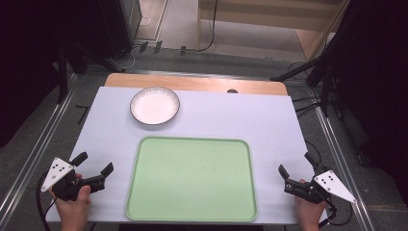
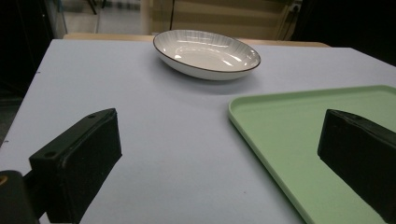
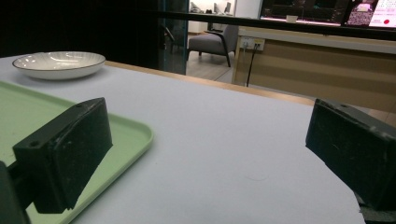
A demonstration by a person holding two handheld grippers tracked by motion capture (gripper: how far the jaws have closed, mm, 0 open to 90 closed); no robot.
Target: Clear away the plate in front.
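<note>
Claws sit at the two near corners of the surface, one in each hand. The left claw [image 1: 94,163] has its jaws wide apart, and nothing is between them. The left hand [image 1: 72,199] holds it low, just off the left side of the tray [image 1: 144,192]. In the left gripper view the two black jaws stand far apart, with bare surface [image 2: 154,140] between them and the tray's edge near the right jaw.

The right claw [image 1: 294,164] is let go too, jaws spread, with nothing in them. The right hand [image 1: 308,207] holds it just off the right side of the tray. In the right gripper view the left jaw is over the tray's corner and the right jaw is over the surface's edge.

The tray is green and flat, with round corners. It lies in the middle of the near part of the surface, between the two claws. Nothing is on it.

The bowl [image 1: 154,105] is white with a dark rim. It sits upright past the tray, a bit to the left, close to the tray's far edge but not touching. It is well away from both claws.
</note>
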